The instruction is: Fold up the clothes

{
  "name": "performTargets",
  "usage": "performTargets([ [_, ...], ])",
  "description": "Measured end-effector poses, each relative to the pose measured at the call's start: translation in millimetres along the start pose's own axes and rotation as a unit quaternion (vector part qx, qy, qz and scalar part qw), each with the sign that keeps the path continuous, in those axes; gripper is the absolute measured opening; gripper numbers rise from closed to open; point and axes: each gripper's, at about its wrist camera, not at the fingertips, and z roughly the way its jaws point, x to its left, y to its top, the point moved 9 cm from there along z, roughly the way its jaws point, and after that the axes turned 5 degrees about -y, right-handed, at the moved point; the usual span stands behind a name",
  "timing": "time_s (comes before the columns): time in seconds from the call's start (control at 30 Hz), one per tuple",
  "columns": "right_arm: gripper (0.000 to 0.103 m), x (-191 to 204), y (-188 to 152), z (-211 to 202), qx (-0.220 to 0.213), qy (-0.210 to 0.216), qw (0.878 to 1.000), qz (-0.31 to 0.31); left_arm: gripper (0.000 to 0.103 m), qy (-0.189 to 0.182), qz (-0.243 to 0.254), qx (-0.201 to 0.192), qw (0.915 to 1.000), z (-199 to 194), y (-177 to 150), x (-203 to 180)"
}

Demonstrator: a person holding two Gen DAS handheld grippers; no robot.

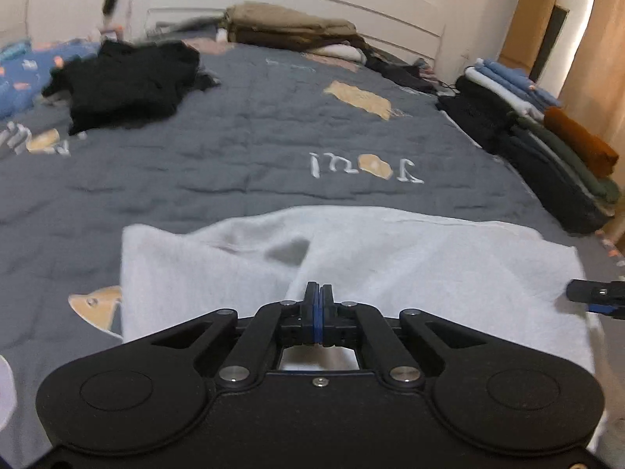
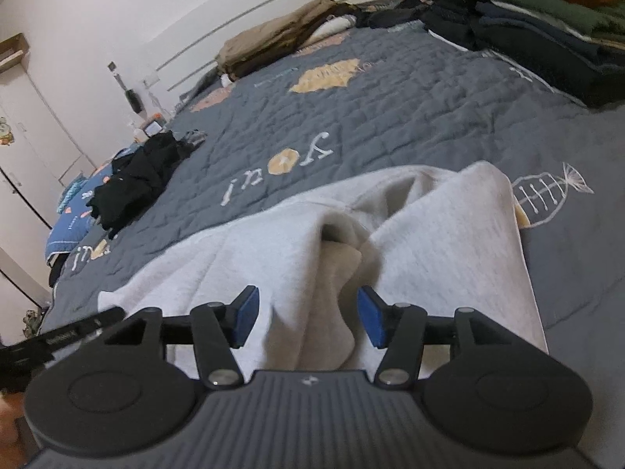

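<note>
so my left gripper (image 1: 319, 293) is clamped fully shut, looks like on a pinch of the light grey garment (image 1: 390, 258) spread at the near edge of the grey quilt (image 1: 242, 148), while my right gripper (image 2: 308, 314) sits about half open straddling a bunched ridge of it, pads not touching.

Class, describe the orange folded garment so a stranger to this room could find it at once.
Start at the grey quilted bed cover. Along its right edge runs a row of folded clothes. The orange folded garment lies on top of the dark green ones at the near end, the only warm colour among blues, whites and blacks.
</note>
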Motion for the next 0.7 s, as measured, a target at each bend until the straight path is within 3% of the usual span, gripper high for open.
performTargets([
  [0.07, 0.055, 0.9, -0.2, 1.2, 0.001, -0.001, 1.000, 0.000, 0.007, -0.027, -0.004, 0.003, 0.9996, -3.8, 2.9, -10.5],
  [0.1, 0.055, 1.0, -0.8, 2.6, 0.004, -0.002, 1.000, 0.002, 0.024, -0.046, -0.013, 0.010, 0.9988, -2.6, 1.9, -16.9],
  [0.13, 0.055, 1.1, -1.7, 4.1, 0.006, -0.002, 1.000, 0.004, 0.054, -0.064, -0.022, 0.017, 0.9976, -1.1, -1.0, -24.2],
  [0.17, 0.055, 1.5, -2.7, 5.3, 0.009, -0.002, 1.000, 0.005, 0.066, -0.077, -0.025, 0.020, 0.9965, -0.1, -3.4, -31.3],
  [0.2, 0.055, 2.5, -3.7, 5.8, 0.010, -0.002, 1.000, 0.003, 0.069, -0.084, -0.014, 0.017, 0.9963, 0.6, -5.1, -38.5],
  [0.27, 0.055, 4.7, -5.3, 6.6, 0.012, -0.002, 1.000, -0.001, 0.064, -0.079, 0.010, 0.022, 0.9966, 7.0, -10.8, -47.2],
  [0.33, 0.055, 6.2, -6.8, 7.7, 0.015, -0.002, 1.000, -0.003, 0.026, -0.070, 0.018, 0.037, 0.9967, 16.5, -20.8, -50.9],
  [0.43, 0.055, 8.1, -8.4, 9.0, 0.019, -0.002, 1.000, -0.007, 0.009, -0.061, 0.030, 0.036, 0.9970, 21.4, -27.4, -49.0],
  [0.53, 0.055, 9.3, -8.9, 8.4, 0.019, 0.000, 1.000, -0.010, 0.006, -0.056, 0.025, -0.004, 0.9981, 3.9, -19.5, -32.8],
  [0.63, 0.057, 9.0, -11.8, 10.9, 0.026, 0.003, 1.000, -0.014, 0.006, -0.054, -0.007, -0.009, 0.9985, -6.5, -14.6, -11.0],
  [0.7, 0.061, 9.1, -14.7, 13.4, 0.032, 0.003, 0.999, -0.018, 0.006, -0.049, -0.001, 0.002, 0.9988, -6.8, -18.3, -9.9],
])
